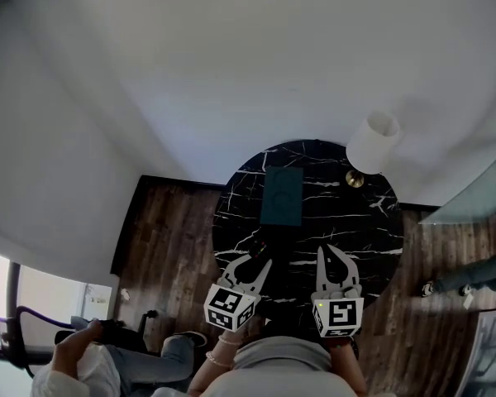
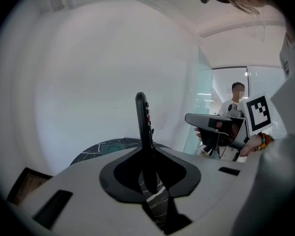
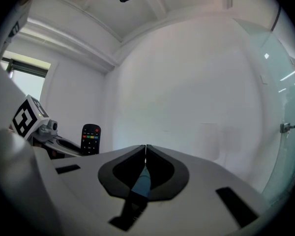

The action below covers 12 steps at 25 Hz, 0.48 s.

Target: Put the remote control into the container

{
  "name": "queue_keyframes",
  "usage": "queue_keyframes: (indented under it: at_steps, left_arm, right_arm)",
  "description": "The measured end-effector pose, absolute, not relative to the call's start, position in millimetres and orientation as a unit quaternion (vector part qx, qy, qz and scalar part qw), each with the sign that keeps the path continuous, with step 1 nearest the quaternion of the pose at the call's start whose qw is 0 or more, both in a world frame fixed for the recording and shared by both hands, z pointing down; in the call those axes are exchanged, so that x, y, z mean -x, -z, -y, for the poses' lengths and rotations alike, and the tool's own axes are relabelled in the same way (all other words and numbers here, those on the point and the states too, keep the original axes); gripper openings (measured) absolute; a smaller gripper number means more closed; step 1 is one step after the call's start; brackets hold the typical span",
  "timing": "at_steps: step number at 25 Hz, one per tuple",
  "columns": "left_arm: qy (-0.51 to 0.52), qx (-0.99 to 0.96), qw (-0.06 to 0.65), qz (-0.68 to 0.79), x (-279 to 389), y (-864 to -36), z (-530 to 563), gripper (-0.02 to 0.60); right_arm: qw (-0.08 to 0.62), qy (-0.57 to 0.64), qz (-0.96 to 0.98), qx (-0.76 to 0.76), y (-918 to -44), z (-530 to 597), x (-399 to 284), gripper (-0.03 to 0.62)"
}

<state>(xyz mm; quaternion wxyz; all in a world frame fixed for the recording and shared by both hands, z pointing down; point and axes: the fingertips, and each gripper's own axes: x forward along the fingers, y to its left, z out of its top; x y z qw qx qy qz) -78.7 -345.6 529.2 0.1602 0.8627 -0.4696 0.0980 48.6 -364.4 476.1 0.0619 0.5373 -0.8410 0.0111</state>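
In the head view the slim black remote control (image 2: 142,119) was nearly lost against the round black marble bench (image 1: 372,222). The left tongs (image 2: 146,154) pinched it upright and edge-on, its buttons facing the right tongs (image 3: 146,149), which were pressed together tip to tip. Ahead of both tongs, well apart from the remote, lay the dark teal rectangular container (image 1: 282,195), its inside too dim to make out.
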Motion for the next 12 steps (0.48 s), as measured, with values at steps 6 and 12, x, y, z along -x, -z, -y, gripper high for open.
queue_keyframes:
  at_steps: [6,12]
  left_arm:
    - [-0.117,-0.856,0.175,0.473,82.4,-552.7,358.3,0.081]
    - [-0.142,-0.849,0.197,0.469,82.7,-580.6,368.4,0.081]
  right_arm:
    - [0.070,-0.013,0.835,-0.546,-483.9,370.8,-61.6,0.012]
    - [0.078,-0.017,0.826,-0.558,-489.8,375.7,-77.3,0.012]
